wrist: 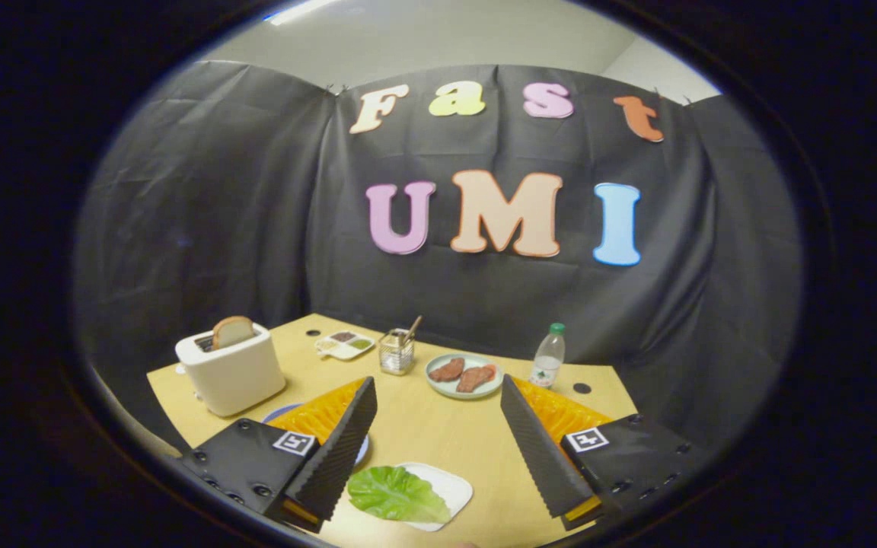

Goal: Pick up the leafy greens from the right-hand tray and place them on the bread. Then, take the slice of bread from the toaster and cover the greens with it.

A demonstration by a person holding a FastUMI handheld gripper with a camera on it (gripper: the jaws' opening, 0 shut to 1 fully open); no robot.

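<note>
The gripper (438,449) is spread wide, holding nothing; the leafy greens (395,495) lie on the white tray (450,487), low between the fingers, closer to the left one.

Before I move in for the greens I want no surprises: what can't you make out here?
- Blue plate, gripper view: mostly behind the left finger of the open hand-held gripper; whether bread lies on it is hidden.
- Divided dish: contents too small to identify.
- Toaster: its slice's lower part sits inside.

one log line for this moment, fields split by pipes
gripper: open, holding nothing | leafy greens: on white tray, between fingers, untouched | bread slice: upright in toaster | stage: approaching greens
</note>
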